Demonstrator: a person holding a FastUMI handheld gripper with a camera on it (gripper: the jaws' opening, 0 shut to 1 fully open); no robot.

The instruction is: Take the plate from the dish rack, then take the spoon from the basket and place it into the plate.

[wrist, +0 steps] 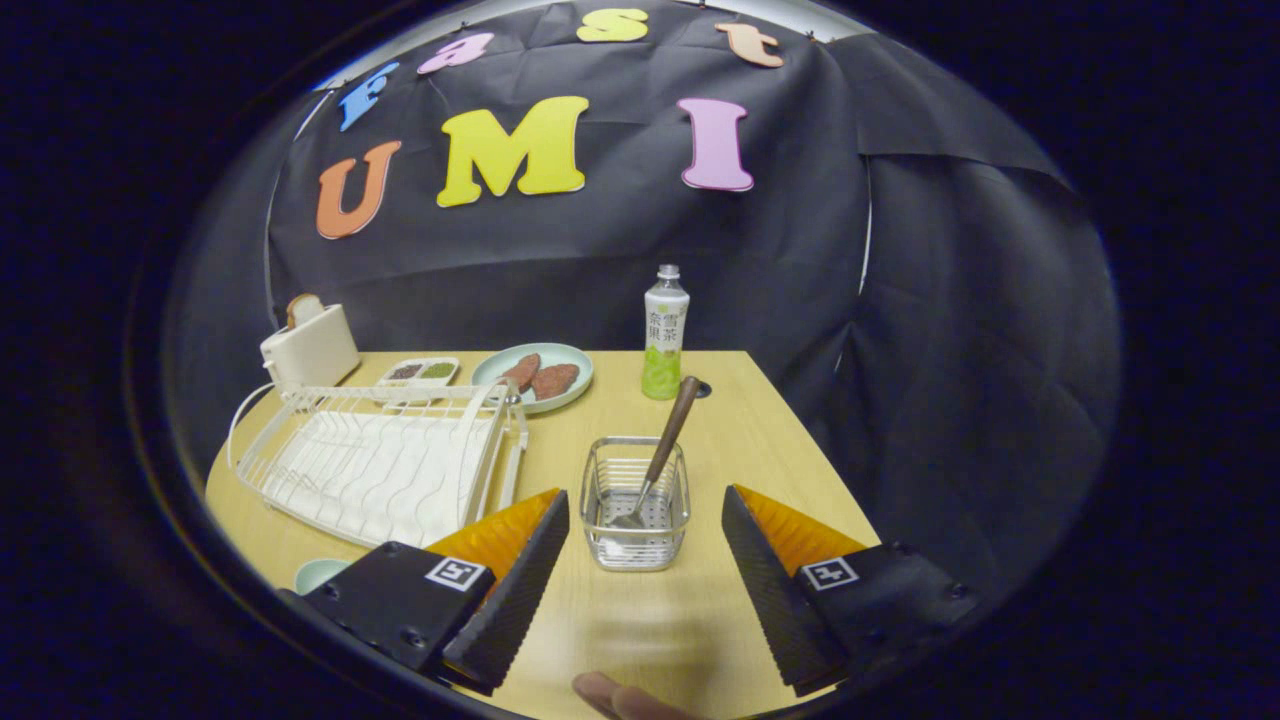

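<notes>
My gripper [645, 500] is open, its fingers spread wide with nothing held. A small wire basket [637, 545] stands on the wooden table just ahead, between the two fingertips. A spoon [664, 448] leans in the basket, bowl down, its brown handle pointing up and to the right. The white dish rack [380, 460] lies to the left of the basket, and its slots look bare. A pale green rim, probably the plate [316, 573], peeks out on the table beside my left finger; most of it is hidden.
At the back stand a toaster [312, 348] with a slice of bread, a small divided dish [422, 371], a pale plate with two brown food pieces [533, 376] and a green drink bottle [664, 335]. A person's fingertip [625, 697] shows below my fingers. The table's right edge [815, 440] runs close by.
</notes>
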